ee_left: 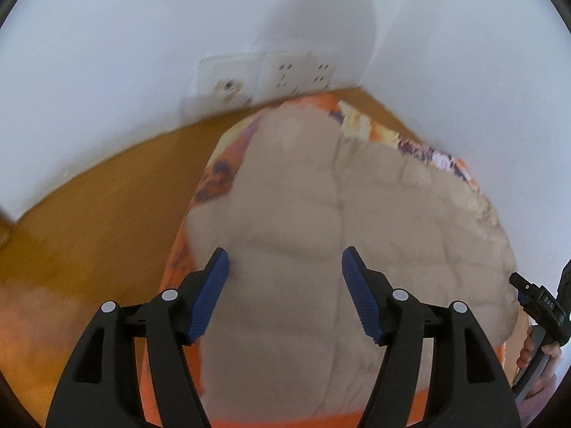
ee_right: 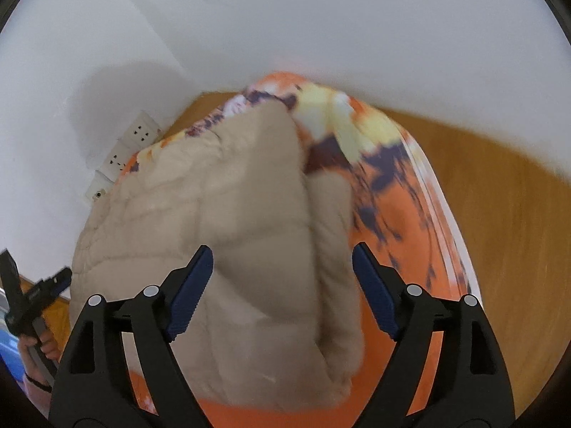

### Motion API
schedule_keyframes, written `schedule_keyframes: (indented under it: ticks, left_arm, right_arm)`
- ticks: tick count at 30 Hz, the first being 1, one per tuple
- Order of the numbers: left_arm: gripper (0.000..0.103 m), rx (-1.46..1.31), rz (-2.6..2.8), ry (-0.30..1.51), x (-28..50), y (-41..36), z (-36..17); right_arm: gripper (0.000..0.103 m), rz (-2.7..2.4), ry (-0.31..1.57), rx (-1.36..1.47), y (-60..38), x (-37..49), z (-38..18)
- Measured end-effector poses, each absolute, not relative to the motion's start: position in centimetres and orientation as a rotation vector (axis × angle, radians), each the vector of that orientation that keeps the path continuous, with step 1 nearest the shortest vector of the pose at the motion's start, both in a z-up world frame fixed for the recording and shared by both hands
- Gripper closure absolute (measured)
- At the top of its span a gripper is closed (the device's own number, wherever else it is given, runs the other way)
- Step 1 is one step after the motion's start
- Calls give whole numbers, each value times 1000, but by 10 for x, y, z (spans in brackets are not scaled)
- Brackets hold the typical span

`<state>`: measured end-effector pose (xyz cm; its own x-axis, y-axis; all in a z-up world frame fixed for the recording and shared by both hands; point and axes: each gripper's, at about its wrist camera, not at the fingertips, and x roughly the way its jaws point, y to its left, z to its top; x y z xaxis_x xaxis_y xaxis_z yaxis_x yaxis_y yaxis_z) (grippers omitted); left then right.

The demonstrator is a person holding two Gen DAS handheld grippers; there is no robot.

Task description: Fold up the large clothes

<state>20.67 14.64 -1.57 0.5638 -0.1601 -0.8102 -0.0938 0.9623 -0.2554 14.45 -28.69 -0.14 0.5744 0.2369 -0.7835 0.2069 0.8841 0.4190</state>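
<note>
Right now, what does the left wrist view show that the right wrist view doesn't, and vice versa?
Only the left wrist view: the open left gripper head-on, with the right gripper and the hand holding it at the right edge.

Only the right wrist view: the open right gripper head-on, a folded-over flap of the jacket, and a blue thing at the left edge.

Both: the beige puffer jacket on an orange patterned cloth, the wooden surface, white walls, wall sockets.
</note>
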Motion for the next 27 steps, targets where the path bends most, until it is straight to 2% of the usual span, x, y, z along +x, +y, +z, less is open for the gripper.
schedule_keyframes:
  ticks: [11, 18, 19, 20, 21, 22, 23, 25, 27]
  left_arm:
    - [36, -337, 0, 1046, 179, 161, -44]
    - [39, -544, -169, 1022, 178, 165, -61]
    - [45, -570, -183, 1016, 177, 167, -62]
    - [54, -582, -181, 1015, 176, 168, -63]
    - [58, -601, -185, 1018, 175, 170, -65]
    - [66, -621, -196, 1022, 173, 172, -65]
    - [73, -641, -204, 1032, 173, 174, -64]
    - [80, -649, -216, 1038, 171, 175, -60]
    - [82, -638, -229, 1045, 167, 171, -50]
  right_arm:
    - [23, 80, 1032, 651, -298, 117, -26]
    - [22, 132, 1060, 726, -296, 126, -36]
    - [25, 151, 1059, 740, -295, 126, -36]
    - [37, 164, 1058, 738, -294, 126, -35]
    - [46, 173, 1054, 738, -293, 127, -34]
    - [63, 190, 1038, 749, -293, 125, -31]
    - [74, 197, 1022, 746, -292, 122, -27]
    - [83, 209, 994, 737, -290, 117, -17]
    - [86, 210, 983, 744, -292, 111, -8]
